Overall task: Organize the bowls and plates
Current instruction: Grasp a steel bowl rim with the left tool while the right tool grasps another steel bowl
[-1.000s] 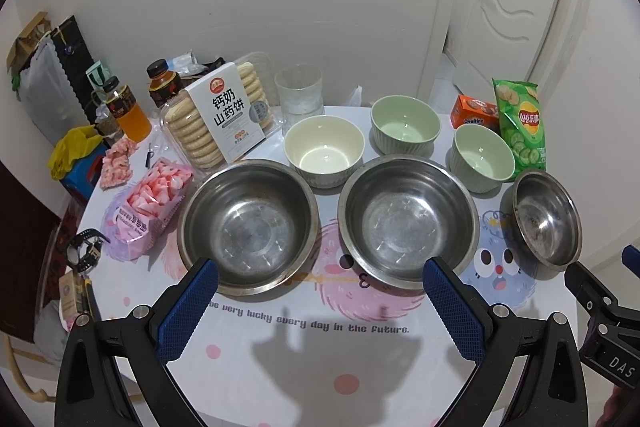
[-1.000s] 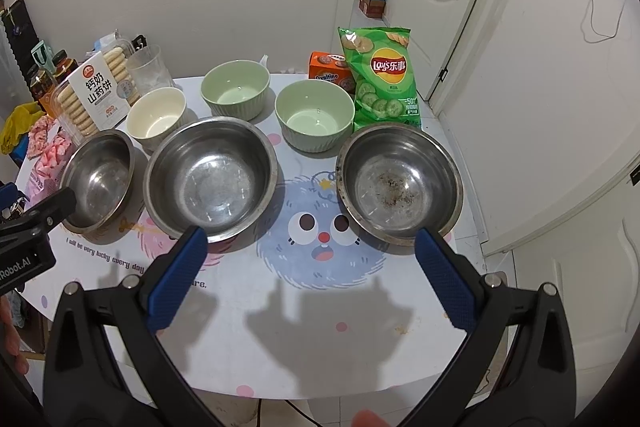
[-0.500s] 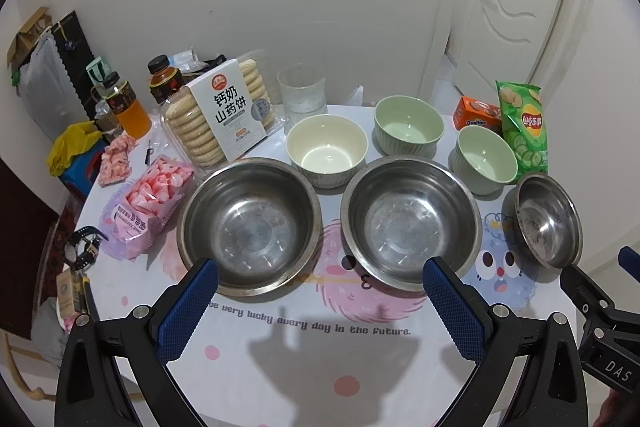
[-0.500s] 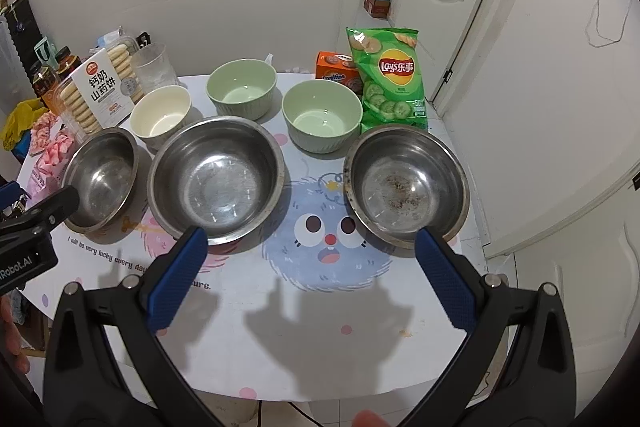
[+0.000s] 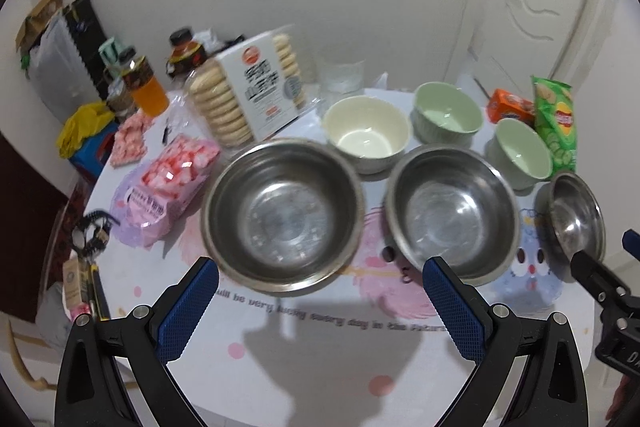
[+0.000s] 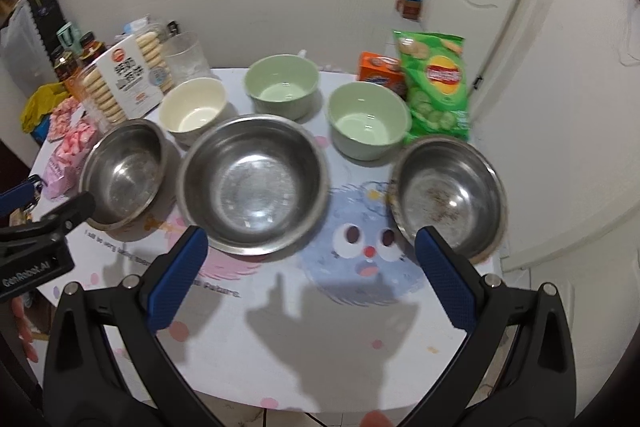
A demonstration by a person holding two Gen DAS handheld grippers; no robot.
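You're at the approach — left gripper and right gripper both gape wide, empty, above the table's near edge. Six bowls sit unstacked; next, close on the right steel bowl's rim — nest it.

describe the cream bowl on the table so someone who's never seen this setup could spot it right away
On the round white printed table, look past the front row of three shiny steel mixing bowls to the row of three smaller ceramic bowls behind. The cream-coloured ceramic bowl is leftmost, next to the boxed biscuit pack. It alone is pale yellow; the other two are light green.
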